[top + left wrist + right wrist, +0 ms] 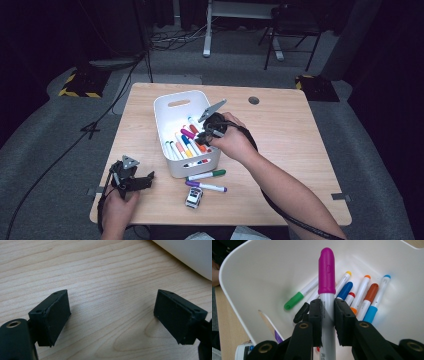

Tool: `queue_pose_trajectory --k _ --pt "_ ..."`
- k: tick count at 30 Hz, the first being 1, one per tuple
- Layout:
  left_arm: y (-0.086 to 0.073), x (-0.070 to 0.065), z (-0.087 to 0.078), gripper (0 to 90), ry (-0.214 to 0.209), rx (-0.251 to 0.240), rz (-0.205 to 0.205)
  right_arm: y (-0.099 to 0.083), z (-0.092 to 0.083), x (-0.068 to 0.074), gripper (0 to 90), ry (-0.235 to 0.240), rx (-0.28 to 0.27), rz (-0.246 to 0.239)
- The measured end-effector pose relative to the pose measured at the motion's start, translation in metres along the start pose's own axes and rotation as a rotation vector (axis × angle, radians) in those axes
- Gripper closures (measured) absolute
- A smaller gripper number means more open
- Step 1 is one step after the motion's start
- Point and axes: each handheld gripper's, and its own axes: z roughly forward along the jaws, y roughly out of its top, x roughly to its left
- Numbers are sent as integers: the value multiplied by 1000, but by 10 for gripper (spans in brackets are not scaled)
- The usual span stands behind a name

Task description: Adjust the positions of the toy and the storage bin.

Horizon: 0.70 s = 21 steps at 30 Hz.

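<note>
**Magenta marker clamped over the bin**

I had the right gripper (pixel 327 312) closed on the magenta-capped marker (pixel 326 272), its 2 black pads pinching the white barrel just below the cap. The marker's long axis ran straight out along the jaws toward 12 o'clock in the right gripper view, cap end pointing into the white bin (pixel 162 112). In the high view that gripper (pixel 206 136) hung over the bin's 3 o'clock side, above the loose markers (pixel 186 144) on the bin floor. The move ahead, as I judged it, turned on that: the bin floor lay directly beyond the cap, so letting go would lay the marker among the others.

The left gripper (pixel 145 181) sat at 7 o'clock from the bin, well apart, jaws spread and empty over bare wood. The right hand was plainly nearer.

The bin looked smooth, rounded plastic; the caps glossy; the table (pixel 300 150) pale wood grain. A green marker (pixel 206 175) and purple marker (pixel 206 186) lay outside at the bin's 6 o'clock.
</note>
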Motion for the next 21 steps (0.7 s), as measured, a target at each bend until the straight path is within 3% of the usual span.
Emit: queue_pose_trajectory --k 11,15,16,17,18,21 --pt "0 0 0 139 0 0 0 3 11 2 769 -13 33 -70" --pt "0 0 0 139 0 0 0 3 12 2 766 -2 42 -59" --pt "0 0 0 139 0 0 0 3 12 3 755 8 52 -38" --pt "0 0 0 139 0 0 0 2 12 2 657 9 26 -52" --pt "0 0 0 139 0 0 0 2 11 4 620 5 21 -40" --pt "0 0 0 139 0 1 1 -1 5 10 599 3 0 -24"
